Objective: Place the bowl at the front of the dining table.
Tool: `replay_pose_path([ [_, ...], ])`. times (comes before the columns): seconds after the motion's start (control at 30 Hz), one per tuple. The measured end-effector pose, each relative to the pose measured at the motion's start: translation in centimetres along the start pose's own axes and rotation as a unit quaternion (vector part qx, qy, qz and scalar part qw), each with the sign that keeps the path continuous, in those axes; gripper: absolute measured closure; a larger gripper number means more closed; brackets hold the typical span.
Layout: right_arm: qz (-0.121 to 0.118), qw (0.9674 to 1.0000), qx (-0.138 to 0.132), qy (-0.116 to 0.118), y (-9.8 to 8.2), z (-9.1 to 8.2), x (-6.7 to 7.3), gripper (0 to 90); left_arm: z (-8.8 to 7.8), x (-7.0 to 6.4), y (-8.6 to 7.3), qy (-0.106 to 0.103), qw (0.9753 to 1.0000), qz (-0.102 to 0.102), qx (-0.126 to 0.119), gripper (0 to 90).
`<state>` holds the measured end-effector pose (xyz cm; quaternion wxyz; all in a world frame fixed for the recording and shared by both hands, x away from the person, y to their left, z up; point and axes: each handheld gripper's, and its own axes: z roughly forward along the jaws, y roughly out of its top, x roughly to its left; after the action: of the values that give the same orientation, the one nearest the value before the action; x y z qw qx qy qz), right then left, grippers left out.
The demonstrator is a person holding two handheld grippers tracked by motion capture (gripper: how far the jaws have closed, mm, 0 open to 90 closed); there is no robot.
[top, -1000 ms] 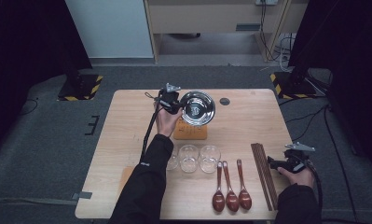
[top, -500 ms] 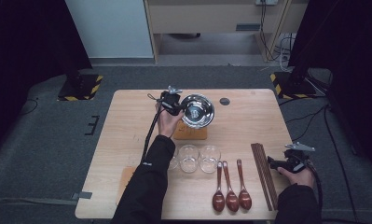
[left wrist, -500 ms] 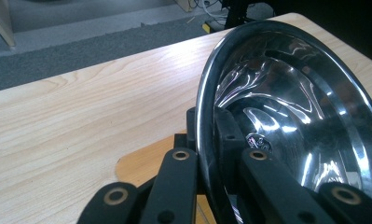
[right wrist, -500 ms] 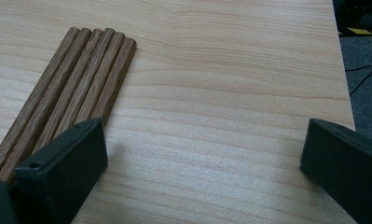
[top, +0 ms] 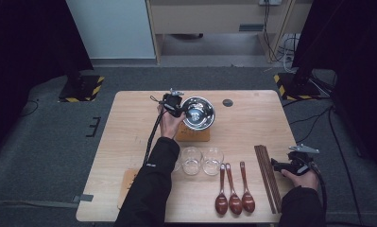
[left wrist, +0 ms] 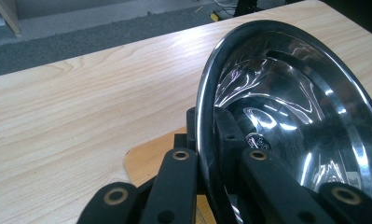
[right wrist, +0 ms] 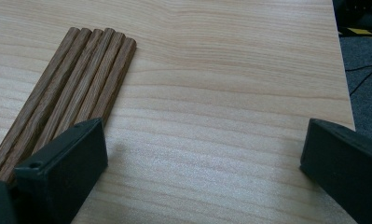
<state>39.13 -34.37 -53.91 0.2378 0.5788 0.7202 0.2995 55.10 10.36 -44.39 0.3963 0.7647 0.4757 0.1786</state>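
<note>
The metal bowl (top: 199, 112) is round, polished and mirror-bright, with a rolled rim. It is tilted, its open side facing up and toward the near edge of the worktop (top: 129, 123), so the inside reflects streaks of light. Its rim is pinched at the left side, one jaw inside the wall and one outside, as the left gripper view shows (left wrist: 286, 116). It sits over the far middle of the worktop, above a small wooden board (top: 193, 135); contact with the board cannot be judged.
</note>
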Motion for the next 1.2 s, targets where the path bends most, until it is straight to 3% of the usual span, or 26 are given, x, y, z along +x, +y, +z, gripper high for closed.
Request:
replay_pose_path([
  [1.2, 0.0, 1.0, 0.0, 0.0, 0.0, 0.0, 0.0, 0.5, 2.9, 1.0, -1.5, 0.021, 0.9987, -0.011, 0.045, 86.8],
])
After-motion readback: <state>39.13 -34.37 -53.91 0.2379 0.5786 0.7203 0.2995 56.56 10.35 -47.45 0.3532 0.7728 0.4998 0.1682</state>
